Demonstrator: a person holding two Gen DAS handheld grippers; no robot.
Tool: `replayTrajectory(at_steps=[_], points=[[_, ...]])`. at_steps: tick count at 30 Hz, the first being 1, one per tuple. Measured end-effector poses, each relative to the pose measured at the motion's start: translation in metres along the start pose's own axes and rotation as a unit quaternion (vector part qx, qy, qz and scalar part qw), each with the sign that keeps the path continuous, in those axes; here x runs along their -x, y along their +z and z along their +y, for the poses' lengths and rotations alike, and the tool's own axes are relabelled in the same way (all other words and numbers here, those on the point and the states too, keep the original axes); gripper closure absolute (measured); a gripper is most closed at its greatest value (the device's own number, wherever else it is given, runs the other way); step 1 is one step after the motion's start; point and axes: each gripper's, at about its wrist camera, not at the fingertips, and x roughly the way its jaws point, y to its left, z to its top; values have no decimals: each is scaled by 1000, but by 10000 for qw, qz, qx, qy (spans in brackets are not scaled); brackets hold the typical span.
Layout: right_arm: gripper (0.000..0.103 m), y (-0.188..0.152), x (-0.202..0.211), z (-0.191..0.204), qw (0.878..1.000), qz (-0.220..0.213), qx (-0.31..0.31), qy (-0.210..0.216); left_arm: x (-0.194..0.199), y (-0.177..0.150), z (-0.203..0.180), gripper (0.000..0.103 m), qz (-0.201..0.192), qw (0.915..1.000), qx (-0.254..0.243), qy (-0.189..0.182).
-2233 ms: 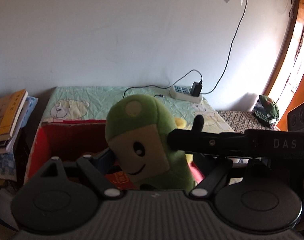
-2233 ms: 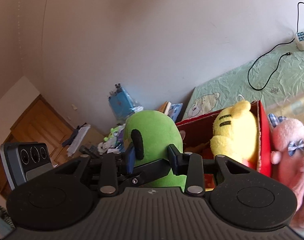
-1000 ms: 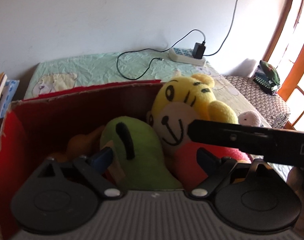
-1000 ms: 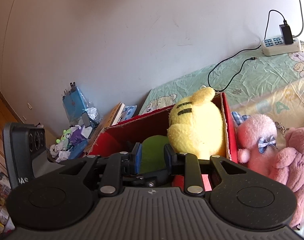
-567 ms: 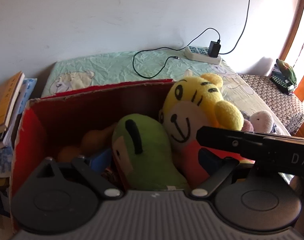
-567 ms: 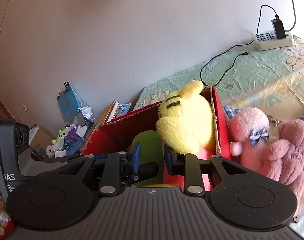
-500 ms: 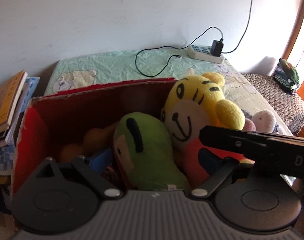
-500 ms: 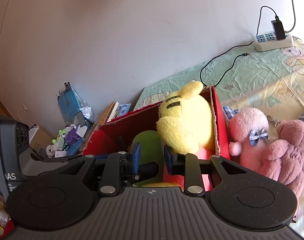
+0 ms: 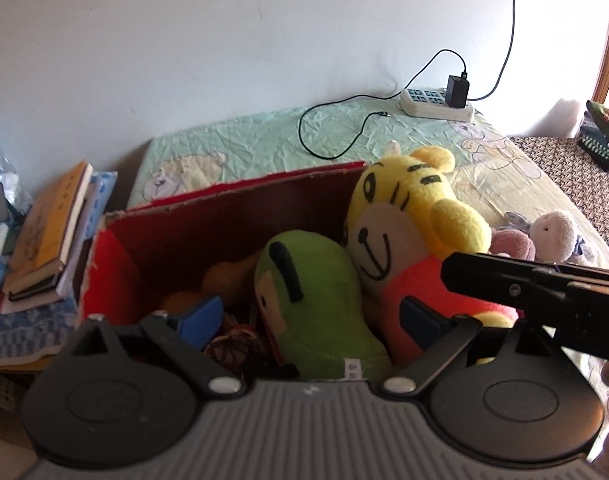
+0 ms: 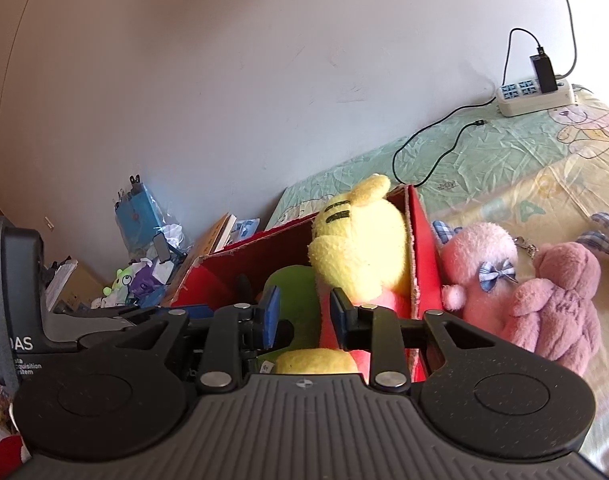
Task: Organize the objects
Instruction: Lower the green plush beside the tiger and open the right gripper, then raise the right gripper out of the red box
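A green plush [image 9: 316,300] lies in the red cardboard box [image 9: 112,280], leaning on a yellow tiger plush [image 9: 404,216] in an orange shirt. My left gripper [image 9: 310,322] hovers over the box's near edge. Its jaws are opening wide, one on each side of the green plush, and neither pad touches it. My right gripper [image 10: 304,316] points into the same box [image 10: 422,248] from the side. Its jaws are opening from a narrow gap with nothing pinched between them; the green plush [image 10: 292,284] and the tiger [image 10: 360,248] show behind.
Two pink plush toys [image 10: 480,276] [image 10: 556,300] lie on the bed just right of the box. A power strip [image 9: 432,102] with a charger and cable sits by the wall. Books [image 9: 52,232] are stacked left of the box, with clutter beyond.
The left gripper lowered the green plush into the box, let go of it and spread its jaws, then drew back and up. The right gripper's gap widened slightly.
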Motion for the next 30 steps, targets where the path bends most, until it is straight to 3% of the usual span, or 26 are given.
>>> replayTrajectory(at_steps=[3,18,30], points=[[68,-1,5,-1,10000,-52,-21,-59,5,1,-5,2,-78,9999,-75,110],[67,-11,21,-6,9997,-85,-129,-176,12,-3,-19,3,16,9991,-295,308],[67,-15,35,-12,9998,-81,-131,-139,32,-3,-30,3,-24,9971,-193,739]])
